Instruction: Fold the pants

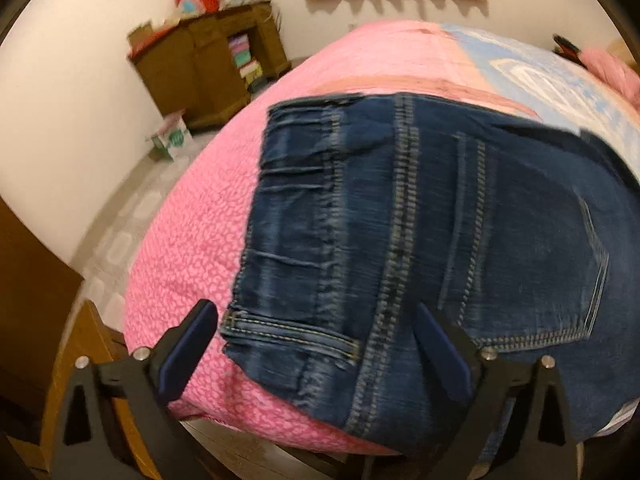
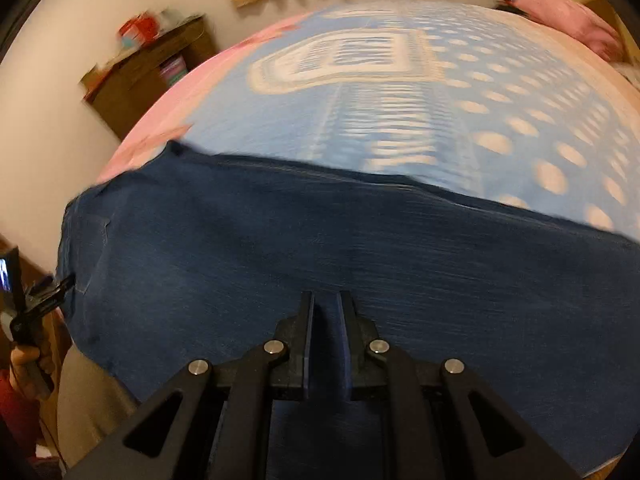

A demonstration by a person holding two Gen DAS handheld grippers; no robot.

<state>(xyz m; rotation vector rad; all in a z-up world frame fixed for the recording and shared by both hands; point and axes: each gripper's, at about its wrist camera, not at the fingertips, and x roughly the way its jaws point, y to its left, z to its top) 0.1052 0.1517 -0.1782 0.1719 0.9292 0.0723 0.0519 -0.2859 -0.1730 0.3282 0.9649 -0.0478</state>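
Note:
Dark blue jeans (image 1: 440, 220) lie flat on the bed, back side up, with the waistband and belt loops toward the left of the left wrist view. My left gripper (image 1: 316, 324) stands wide open over the near waistband corner, one finger over the pink cover and one over the denim, neither pad pressing. In the right wrist view the jeans (image 2: 320, 240) stretch across the frame. My right gripper (image 2: 327, 308) hovers over the seat and leg cloth with its fingers almost together, and no fold shows between them.
The bed carries a pink bedspread (image 1: 192, 240) and a blue cover with white dots (image 2: 400, 120). A pink pillow (image 2: 560, 16) lies at the far right. A wooden cabinet (image 1: 208, 64) and a small box (image 1: 170, 140) stand by the wall. A hand (image 2: 24, 360) shows at the left edge.

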